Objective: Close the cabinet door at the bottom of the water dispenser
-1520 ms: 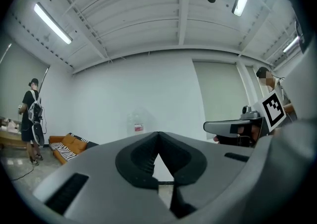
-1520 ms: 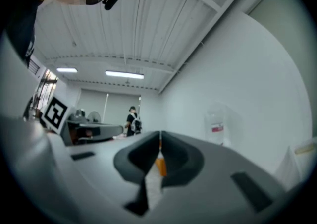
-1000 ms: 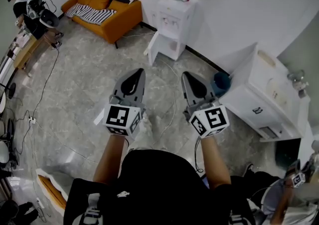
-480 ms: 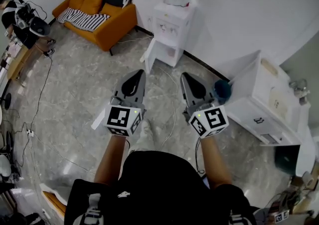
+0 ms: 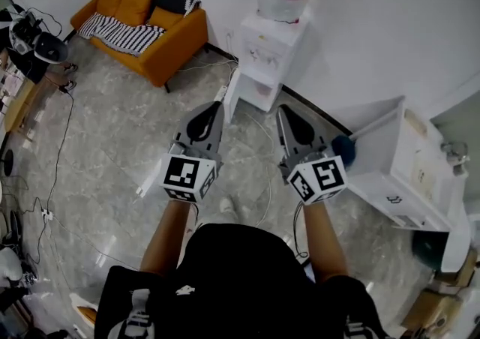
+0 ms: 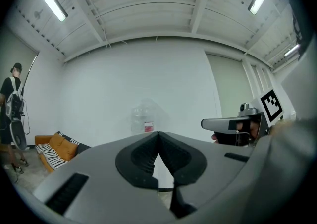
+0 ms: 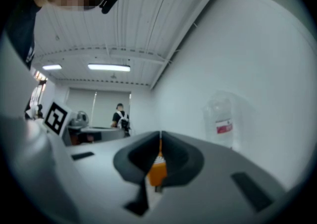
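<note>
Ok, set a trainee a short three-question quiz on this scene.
1. True or false: the bottom door of the dispenser stands open.
2. In the head view, on which side of the dispenser is the sofa? A. left B. right C. below it, next to the person
3. Fill in: the left tongs and right tongs are both ____, with nothing held.

Key: 1 true; 2 A; 3 shut.
</note>
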A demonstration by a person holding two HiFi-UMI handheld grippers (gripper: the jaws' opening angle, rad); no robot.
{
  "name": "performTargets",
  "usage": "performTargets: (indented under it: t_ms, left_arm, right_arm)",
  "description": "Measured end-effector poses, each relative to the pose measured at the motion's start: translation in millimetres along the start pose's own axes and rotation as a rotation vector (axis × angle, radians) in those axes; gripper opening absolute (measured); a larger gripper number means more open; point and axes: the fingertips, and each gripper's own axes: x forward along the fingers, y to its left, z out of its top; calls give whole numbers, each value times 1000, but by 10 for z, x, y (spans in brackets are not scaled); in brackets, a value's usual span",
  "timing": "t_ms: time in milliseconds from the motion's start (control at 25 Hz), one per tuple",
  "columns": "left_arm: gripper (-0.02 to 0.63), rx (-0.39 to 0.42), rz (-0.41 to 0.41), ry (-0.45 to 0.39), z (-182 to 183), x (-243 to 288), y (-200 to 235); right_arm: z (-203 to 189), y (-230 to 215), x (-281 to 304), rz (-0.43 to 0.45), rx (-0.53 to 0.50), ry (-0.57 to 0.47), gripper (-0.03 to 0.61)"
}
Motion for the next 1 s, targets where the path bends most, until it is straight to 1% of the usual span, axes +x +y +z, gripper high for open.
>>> performTargets:
  t_ms: [160,280,600,800,1000]
  left_arm:
    - [8,5,-15,18,-106,272,327]
    - [8,-17,-25,27,-161,431,490]
    - [8,-62,-25,72,-447,864,690]
    - [8,-57,9,90,-578,1246,786]
    - [8,-66,32,140,-719,1721,811]
  right_arm:
    - [-74,-124,404,-15,5,5,35]
    - [-161,-222,610,-26,23,21,35]
    - [-485,-623,1002,-32,99,69,35]
    - [-595,-968,1299,0,109,70,35]
    - [-598,-1354,1570,43,93,68,35]
